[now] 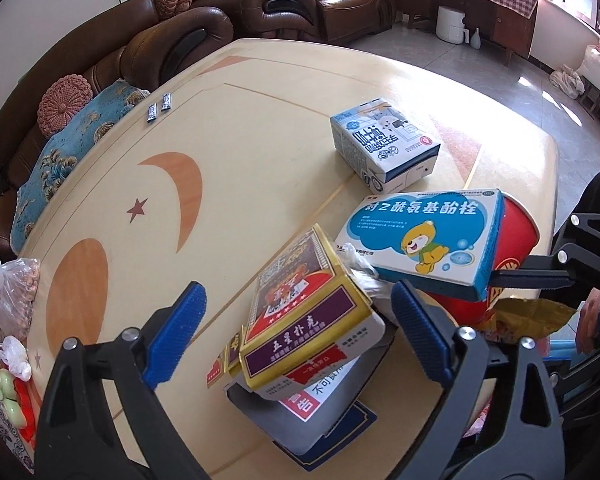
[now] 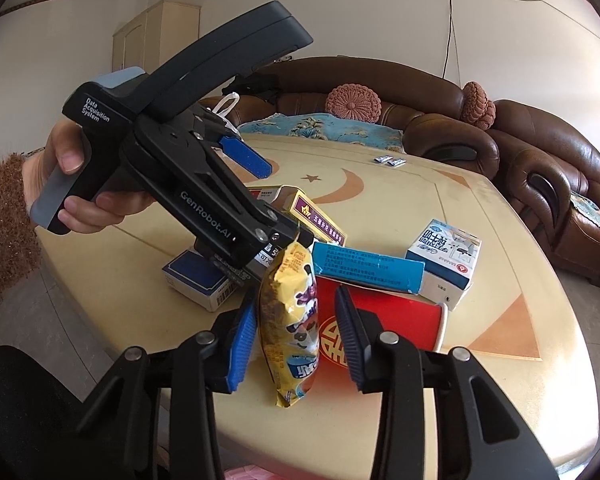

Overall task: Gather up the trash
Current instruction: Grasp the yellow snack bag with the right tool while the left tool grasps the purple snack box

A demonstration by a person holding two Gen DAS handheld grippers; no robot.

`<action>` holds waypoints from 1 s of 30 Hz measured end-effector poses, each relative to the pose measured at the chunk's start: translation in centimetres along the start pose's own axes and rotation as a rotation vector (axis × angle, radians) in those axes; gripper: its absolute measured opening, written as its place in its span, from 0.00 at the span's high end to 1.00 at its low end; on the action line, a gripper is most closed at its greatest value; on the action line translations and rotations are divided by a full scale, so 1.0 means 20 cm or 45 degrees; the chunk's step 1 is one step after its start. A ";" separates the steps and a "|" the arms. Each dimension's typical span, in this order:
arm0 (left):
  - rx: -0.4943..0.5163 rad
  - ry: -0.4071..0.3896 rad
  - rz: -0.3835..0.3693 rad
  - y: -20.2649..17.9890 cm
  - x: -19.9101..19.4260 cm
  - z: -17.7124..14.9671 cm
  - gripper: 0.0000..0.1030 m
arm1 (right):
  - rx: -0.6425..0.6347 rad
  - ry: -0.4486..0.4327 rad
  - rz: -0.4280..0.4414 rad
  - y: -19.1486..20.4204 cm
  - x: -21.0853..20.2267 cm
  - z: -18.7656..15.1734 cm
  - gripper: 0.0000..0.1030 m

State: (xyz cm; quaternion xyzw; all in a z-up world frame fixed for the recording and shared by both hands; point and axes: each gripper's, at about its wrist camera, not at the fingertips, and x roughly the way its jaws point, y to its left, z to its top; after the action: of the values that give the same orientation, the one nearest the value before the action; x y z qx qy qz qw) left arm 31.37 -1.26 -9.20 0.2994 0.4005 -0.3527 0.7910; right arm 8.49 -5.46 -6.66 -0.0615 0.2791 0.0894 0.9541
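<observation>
Several pieces of trash lie together on the cream table with the moon and star pattern. One red paper cup lies on its side, its inside cannot be seen, and a blue medicine box with a cartoon bear rests on top of it. Just beside, a white and blue carton lies flat. A purple and gold card box leans tilted over a dark flat box. At the far left edge of the table stands a clear plastic bag with brownish contents that I cannot identify.

The left gripper has its blue pads spread wide, one on each side of the card box, and they do not press on it. A person's hand with a fuzzy brown sleeve holds this gripper.

The right gripper has a yellow snack bag standing upright between its pads. The left pad seems to touch the bag, the right pad is still apart from it, so the bag is not yet pinched. The bag stands near the table edge, just in front of the red cup.
</observation>
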 end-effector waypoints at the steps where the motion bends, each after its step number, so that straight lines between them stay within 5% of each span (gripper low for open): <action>1: 0.004 0.014 0.000 0.00 0.01 0.00 0.24 | 0.005 0.006 0.005 0.00 0.01 0.00 0.68; 6: -0.024 0.061 0.003 0.03 0.05 0.00 0.36 | 0.043 -0.008 0.100 -0.03 0.00 0.00 0.74; 12: -0.077 0.100 0.020 0.07 0.06 0.00 0.37 | 0.069 0.009 0.108 -0.04 0.01 0.00 0.77; 16: -0.117 0.120 0.015 0.10 0.06 0.00 0.57 | 0.051 0.021 0.094 -0.02 0.02 0.00 0.77; 21: -0.156 0.127 -0.009 0.12 0.05 -0.01 0.69 | 0.050 0.027 0.094 -0.01 0.02 0.00 0.80; 30: -0.201 0.118 -0.007 0.13 0.03 0.01 0.76 | 0.067 0.033 0.111 -0.02 0.02 0.03 0.83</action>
State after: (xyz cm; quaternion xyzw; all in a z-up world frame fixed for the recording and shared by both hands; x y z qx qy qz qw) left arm 33.79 -0.05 -9.15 0.2510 0.4640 -0.3078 0.7918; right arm 9.14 -5.76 -6.32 -0.0251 0.2962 0.1227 0.9469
